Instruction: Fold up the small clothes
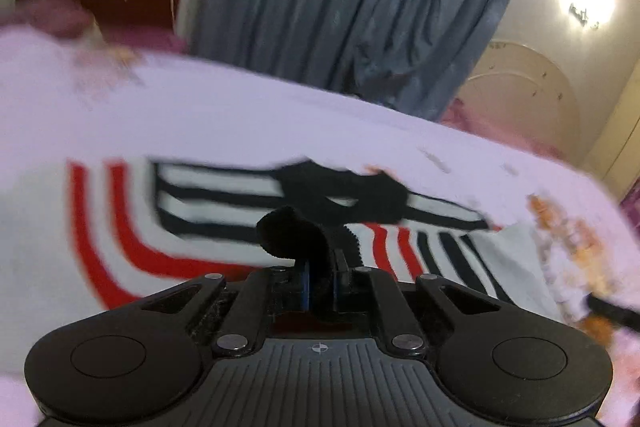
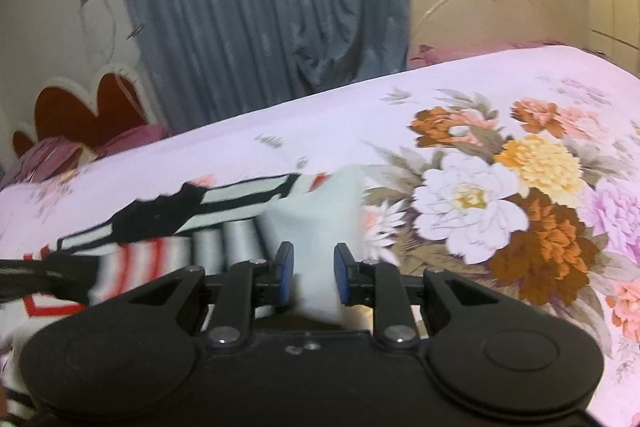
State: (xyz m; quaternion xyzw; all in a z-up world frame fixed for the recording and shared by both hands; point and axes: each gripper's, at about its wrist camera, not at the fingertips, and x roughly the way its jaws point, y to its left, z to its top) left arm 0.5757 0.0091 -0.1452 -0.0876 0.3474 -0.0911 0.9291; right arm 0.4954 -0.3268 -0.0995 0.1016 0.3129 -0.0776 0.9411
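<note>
A small white garment [image 1: 208, 203] with red and black stripes and black trim lies on the floral bedsheet [image 1: 240, 115]. My left gripper [image 1: 322, 267] is shut on a black edge [image 1: 292, 231] of the garment, which bunches up between the fingers. In the right wrist view the same garment [image 2: 308, 211] lies ahead and left. My right gripper [image 2: 314, 275] is open, with a white fold of the garment between the blue pads [image 2: 286, 275]. The left view is blurred by motion.
The bed has a pale lilac sheet [image 2: 480, 187] with large printed flowers to the right. A blue curtain [image 2: 260, 7] hangs behind the bed. A red scalloped headboard [image 2: 88, 107] and purple pillows [image 2: 52, 155] are at far left; a cream headboard [image 2: 488, 11] is at right.
</note>
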